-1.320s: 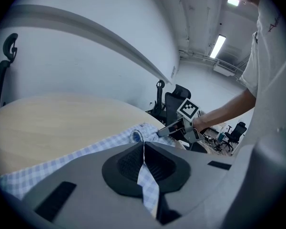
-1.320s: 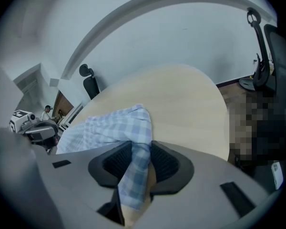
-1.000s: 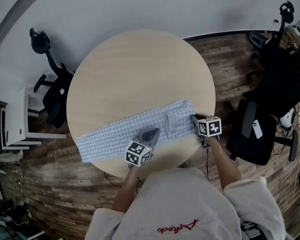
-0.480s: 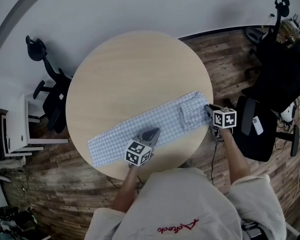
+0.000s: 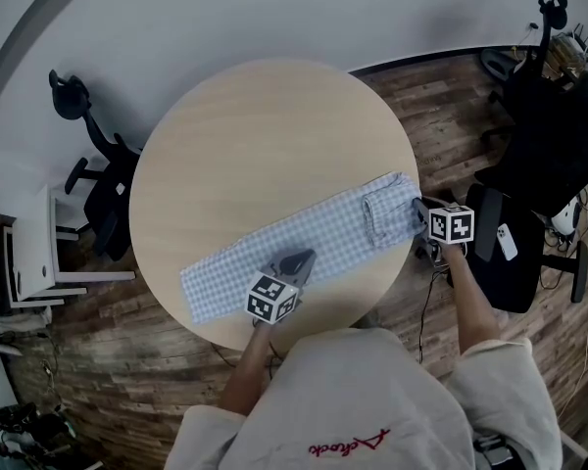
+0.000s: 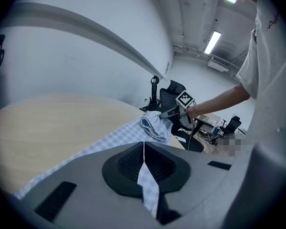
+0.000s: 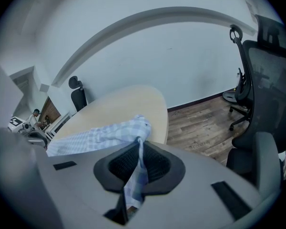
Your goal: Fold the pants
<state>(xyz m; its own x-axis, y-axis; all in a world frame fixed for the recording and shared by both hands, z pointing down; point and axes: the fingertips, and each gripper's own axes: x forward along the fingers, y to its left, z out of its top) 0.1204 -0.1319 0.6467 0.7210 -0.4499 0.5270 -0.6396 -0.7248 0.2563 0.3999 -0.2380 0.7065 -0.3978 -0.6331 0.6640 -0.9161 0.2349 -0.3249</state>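
Blue-and-white checked pants (image 5: 294, 238) lie in a long strip across the near part of the round wooden table (image 5: 265, 135). My left gripper (image 5: 296, 261) is shut on the pants' near edge at mid-length; cloth shows pinched between its jaws (image 6: 144, 162). My right gripper (image 5: 418, 213) is shut on the pants' right end at the table's right rim, where the cloth bunches in a fold (image 5: 384, 207). The same checked cloth (image 7: 138, 168) passes between the right jaws. The right gripper (image 6: 174, 111) also shows far off in the left gripper view.
Black office chairs stand around: one left of the table (image 5: 98, 179), others at the right (image 5: 524, 253). A white side table (image 5: 34, 248) is at the far left. A phone (image 5: 503, 242) lies on the right chair. The floor is wood plank.
My right gripper has moved right toward the table rim, dragging the pants with it; the cloth's left end has slid rightward. The left gripper has stayed put.
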